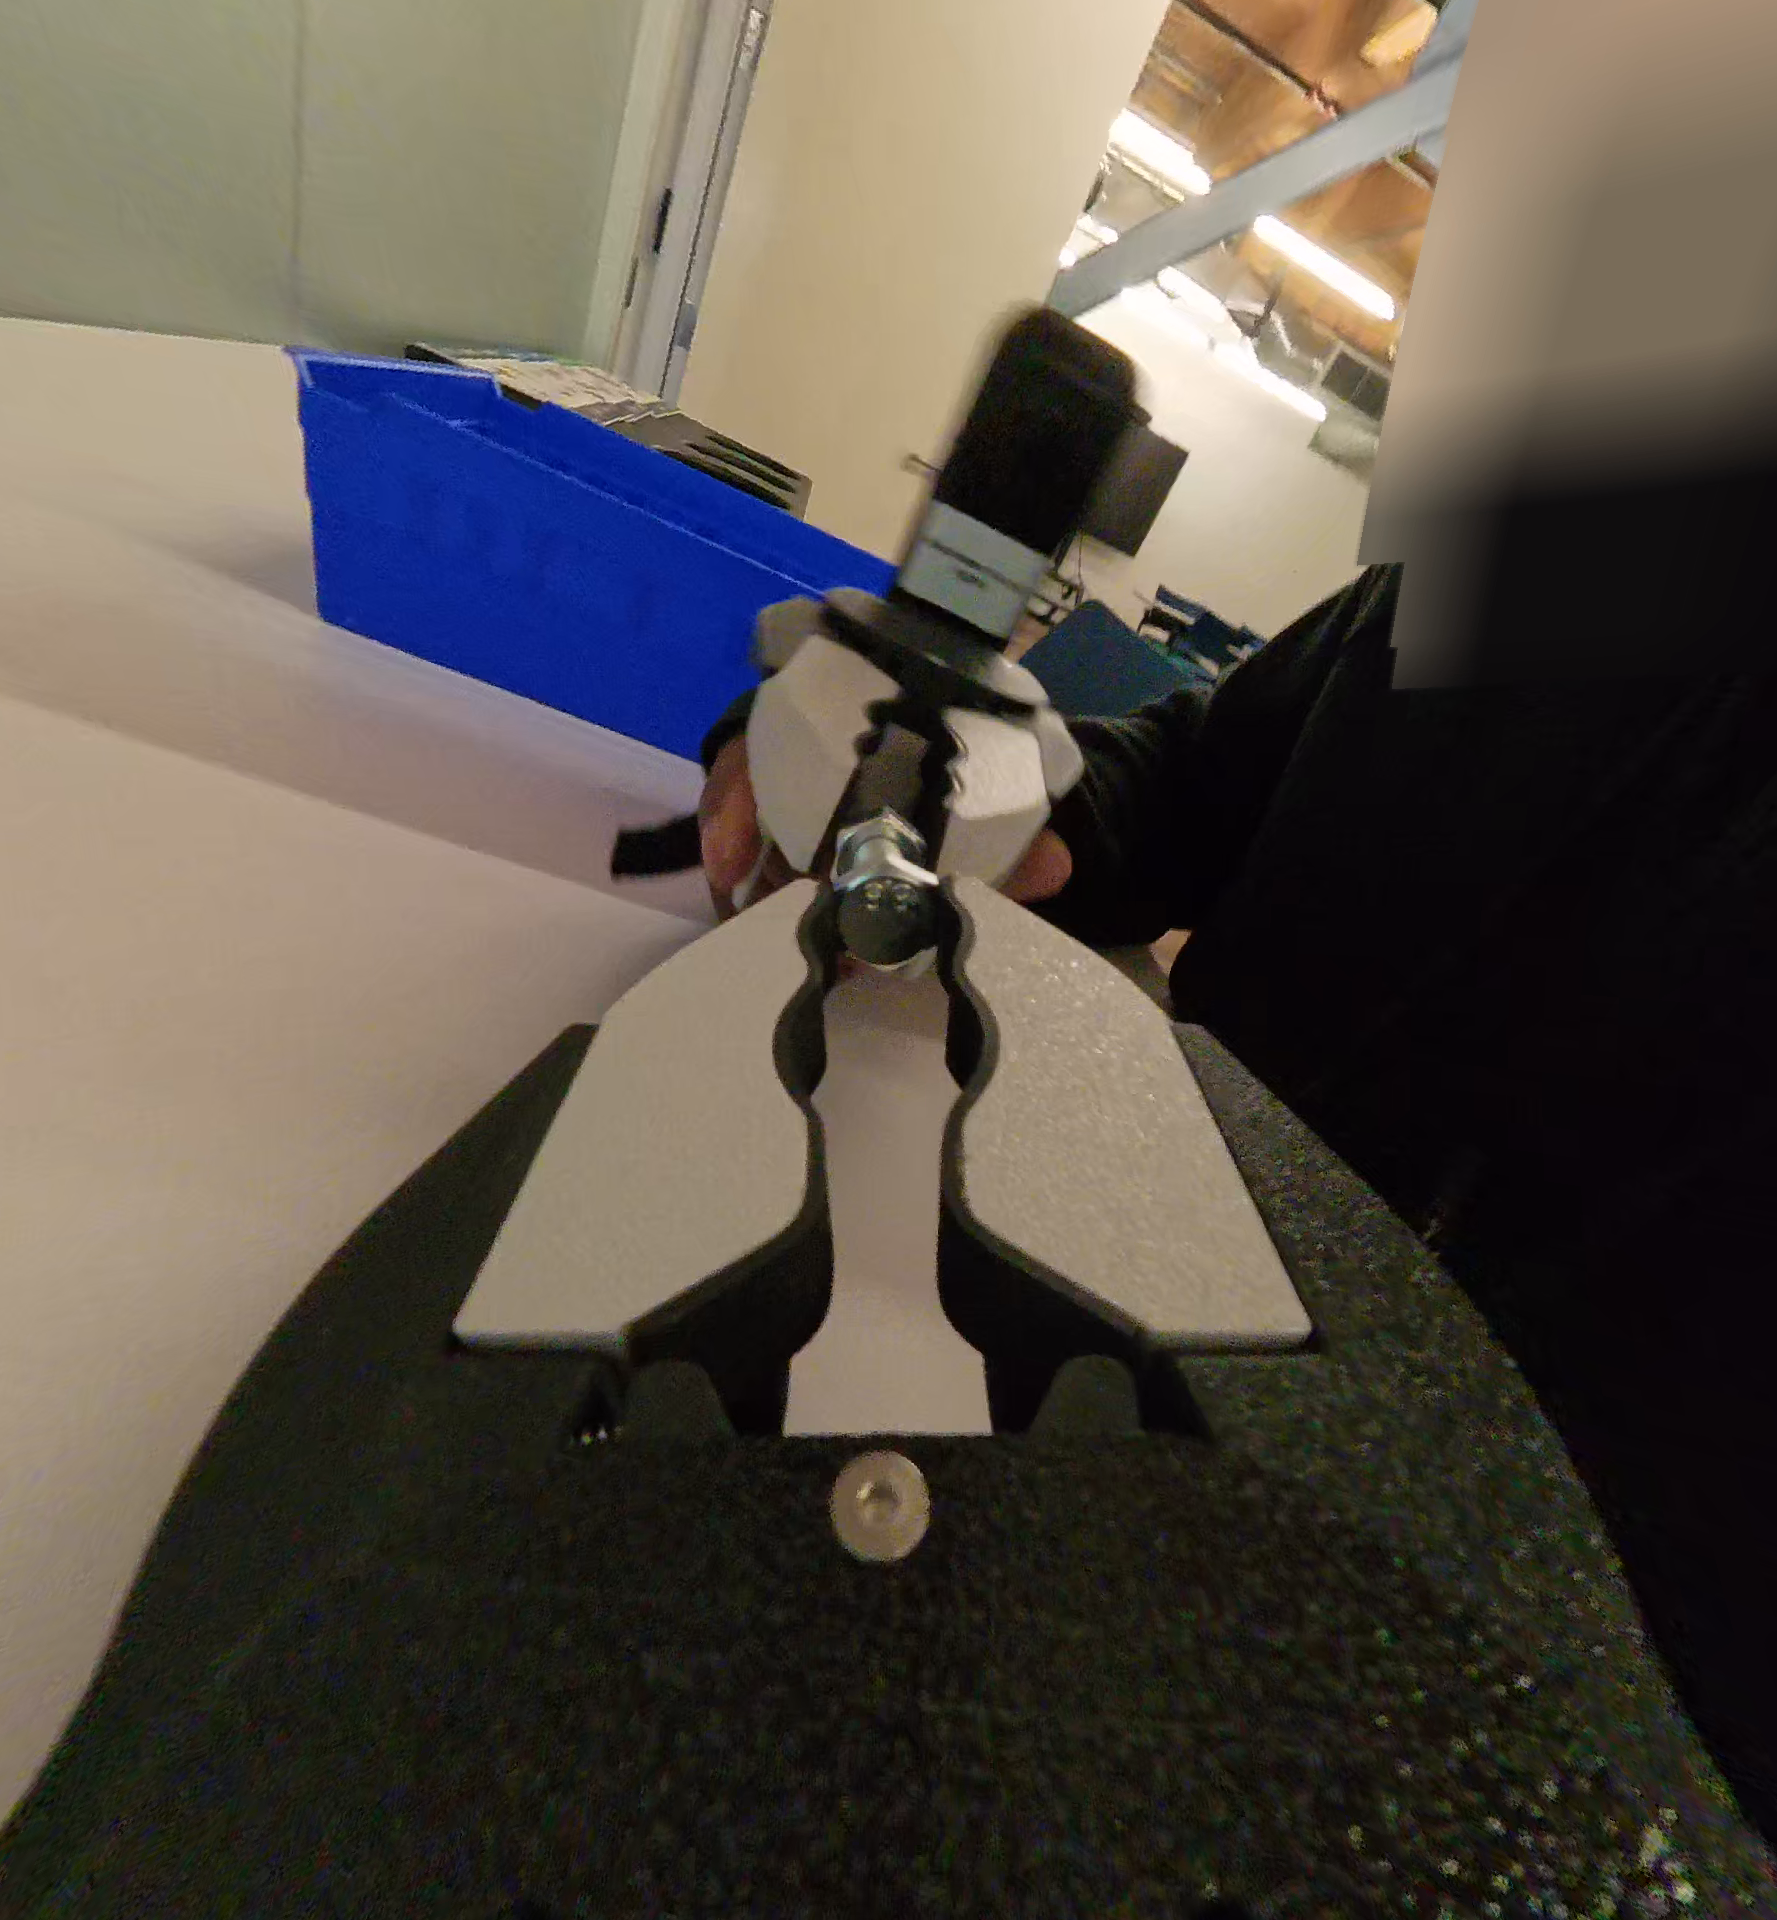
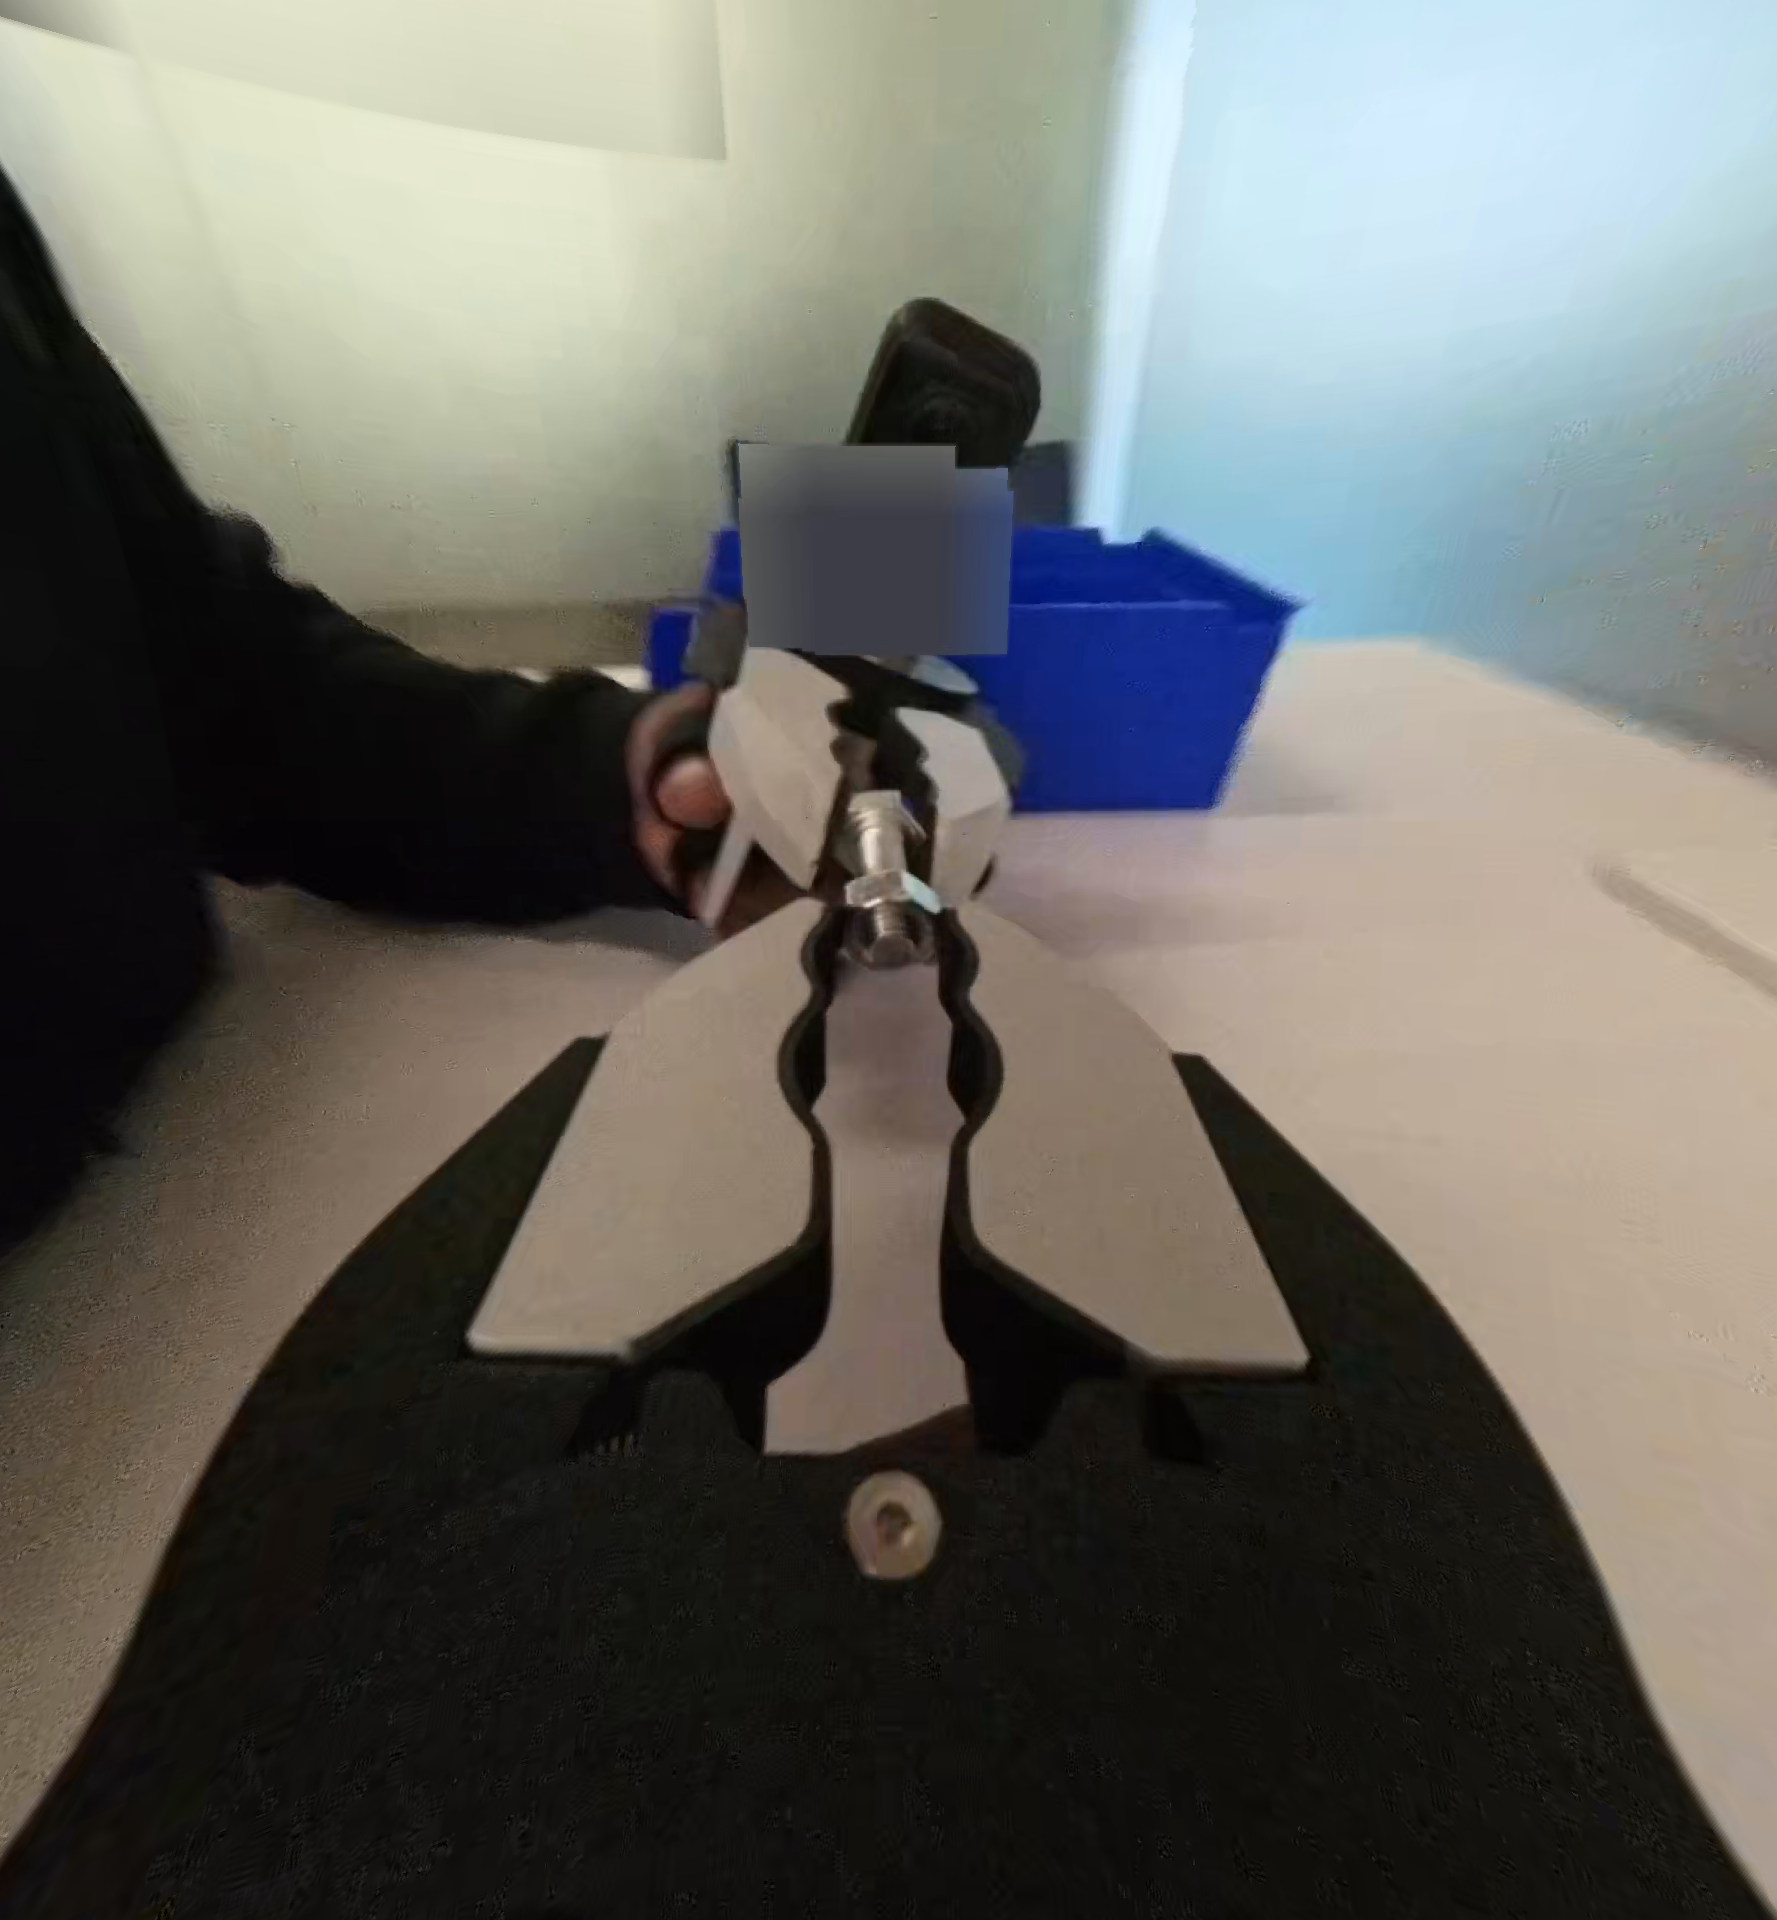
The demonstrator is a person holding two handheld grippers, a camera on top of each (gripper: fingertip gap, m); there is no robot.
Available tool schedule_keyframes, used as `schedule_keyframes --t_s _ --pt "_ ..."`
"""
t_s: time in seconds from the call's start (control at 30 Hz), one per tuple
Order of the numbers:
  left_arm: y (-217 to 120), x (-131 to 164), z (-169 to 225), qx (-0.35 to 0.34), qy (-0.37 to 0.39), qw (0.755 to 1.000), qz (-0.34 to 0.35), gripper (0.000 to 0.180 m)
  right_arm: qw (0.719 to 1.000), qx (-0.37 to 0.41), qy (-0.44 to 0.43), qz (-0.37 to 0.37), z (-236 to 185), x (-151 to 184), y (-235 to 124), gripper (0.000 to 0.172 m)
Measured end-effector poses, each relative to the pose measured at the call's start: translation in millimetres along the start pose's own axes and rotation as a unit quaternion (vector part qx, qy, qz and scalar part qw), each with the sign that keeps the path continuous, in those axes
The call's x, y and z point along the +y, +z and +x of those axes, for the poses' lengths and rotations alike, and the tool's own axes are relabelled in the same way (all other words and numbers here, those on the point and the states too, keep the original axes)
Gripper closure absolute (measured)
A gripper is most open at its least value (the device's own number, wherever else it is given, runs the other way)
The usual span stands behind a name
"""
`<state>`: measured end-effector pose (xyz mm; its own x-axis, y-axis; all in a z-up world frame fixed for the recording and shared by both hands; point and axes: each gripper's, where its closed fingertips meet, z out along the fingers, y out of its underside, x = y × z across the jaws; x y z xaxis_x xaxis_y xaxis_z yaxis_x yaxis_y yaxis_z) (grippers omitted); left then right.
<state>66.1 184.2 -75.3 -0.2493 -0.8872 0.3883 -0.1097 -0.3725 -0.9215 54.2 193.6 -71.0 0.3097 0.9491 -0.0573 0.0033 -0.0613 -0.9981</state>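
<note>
grippers, two point(image 1: 882, 914) point(image 2: 882, 935), each clamp one bolt point(image 1: 879, 914)'s ends; two nuts point(image 2: 884, 890), one blue bin point(image 1: 551, 561).

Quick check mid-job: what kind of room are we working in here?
Probably an office or lab workspace: a pale tabletop carries a blue plastic bin, and beyond a doorway there is an open hall with exposed wooden ceiling, strip lights and blue chairs.
</note>
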Motion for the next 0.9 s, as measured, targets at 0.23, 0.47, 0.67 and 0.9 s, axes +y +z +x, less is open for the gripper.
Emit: schedule_keyframes --t_s 0.23,0.47,0.67,0.9 --pt "2 -3 7 -0.006 0.080 0.997 0.003 0.163 0.982 -0.099 0.159 0.027 -6 -7 -5 0.142" --pt "-8 -14 1 0.016 -0.018 0.998 0.049 0.163 0.970 0.111 -0.214 0.017 19 -13 -14 0.127" --pt "-5 -10 2 0.025 -0.038 0.998 0.038 0.163 0.927 0.130 -0.350 -0.024 7 -4 -7 0.129" --pt "2 0 6 0.028 -0.035 0.999 0.006 0.163 0.915 0.121 -0.383 -0.042 -2 3 -1 0.153"
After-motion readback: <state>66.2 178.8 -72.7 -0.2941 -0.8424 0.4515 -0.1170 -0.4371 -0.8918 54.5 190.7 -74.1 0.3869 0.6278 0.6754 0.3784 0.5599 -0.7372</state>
